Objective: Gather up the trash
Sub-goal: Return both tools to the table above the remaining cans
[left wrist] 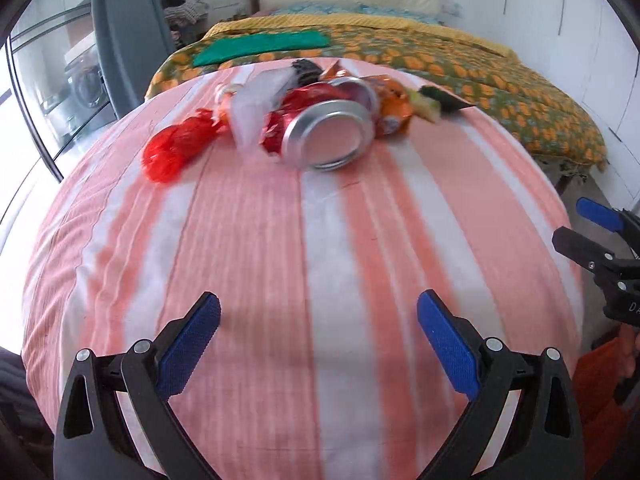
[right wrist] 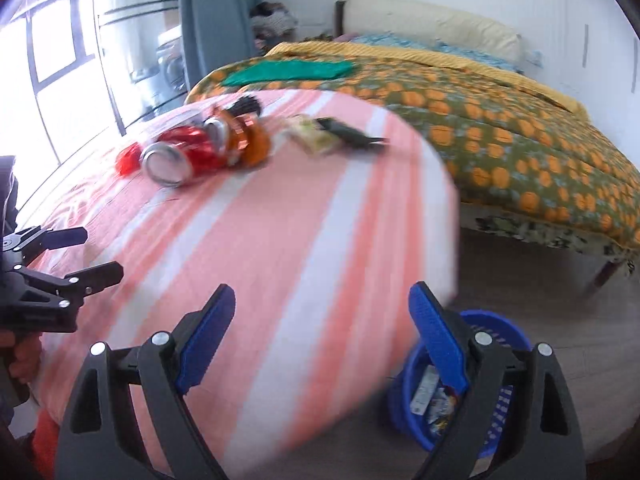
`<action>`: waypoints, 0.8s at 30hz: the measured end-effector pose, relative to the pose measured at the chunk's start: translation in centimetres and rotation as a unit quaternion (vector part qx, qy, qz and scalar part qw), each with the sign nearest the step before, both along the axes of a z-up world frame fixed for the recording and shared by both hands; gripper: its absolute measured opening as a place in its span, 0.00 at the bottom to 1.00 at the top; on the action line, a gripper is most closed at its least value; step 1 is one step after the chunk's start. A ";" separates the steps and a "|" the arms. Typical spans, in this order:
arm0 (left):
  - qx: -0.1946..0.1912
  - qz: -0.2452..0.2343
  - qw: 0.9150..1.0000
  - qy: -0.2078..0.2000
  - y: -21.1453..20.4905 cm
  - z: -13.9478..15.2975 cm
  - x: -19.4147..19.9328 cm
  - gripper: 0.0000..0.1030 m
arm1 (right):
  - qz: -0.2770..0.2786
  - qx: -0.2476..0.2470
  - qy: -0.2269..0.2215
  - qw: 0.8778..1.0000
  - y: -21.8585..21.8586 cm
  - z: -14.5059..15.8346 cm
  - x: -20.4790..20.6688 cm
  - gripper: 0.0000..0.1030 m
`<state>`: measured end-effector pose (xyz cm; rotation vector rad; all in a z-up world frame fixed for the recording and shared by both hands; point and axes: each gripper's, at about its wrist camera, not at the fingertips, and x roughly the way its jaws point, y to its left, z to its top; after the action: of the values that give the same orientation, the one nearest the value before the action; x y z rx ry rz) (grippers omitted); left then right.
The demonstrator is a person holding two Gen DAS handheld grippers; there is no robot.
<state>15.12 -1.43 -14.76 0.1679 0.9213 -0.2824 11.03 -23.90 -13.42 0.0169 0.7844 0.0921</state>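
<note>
A pile of trash lies at the far end of a pink-and-white striped surface [left wrist: 304, 280]. It holds a crushed red can [left wrist: 320, 132] with its silver base toward me, a red plastic bag [left wrist: 176, 148], clear plastic [left wrist: 260, 100], an orange wrapper [left wrist: 394, 112] and a green-black wrapper [left wrist: 436, 100]. My left gripper [left wrist: 318, 316] is open and empty, well short of the pile. My right gripper [right wrist: 322, 312] is open and empty over the surface's right edge. The can [right wrist: 180, 156] and wrappers [right wrist: 316, 136] also show in the right wrist view.
A blue basket [right wrist: 496, 332] with some trash inside stands on the floor by the surface's right edge. A bed with an orange-patterned cover [right wrist: 500, 140] lies behind, with a green cloth [left wrist: 260, 46] on it. Windows and a curtain [right wrist: 208, 20] are at the left.
</note>
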 end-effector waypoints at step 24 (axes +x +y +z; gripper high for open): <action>0.000 -0.016 0.999 -0.031 8.3 2.6 8.2 0.95 | 0.034 -0.017 0.058 0.998 8.6 -2.2 6.3 0.90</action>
<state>23.32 6.91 -12.19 0.1903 0.8582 -0.3061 17.33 -15.25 -15.57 -0.0358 0.9027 0.1429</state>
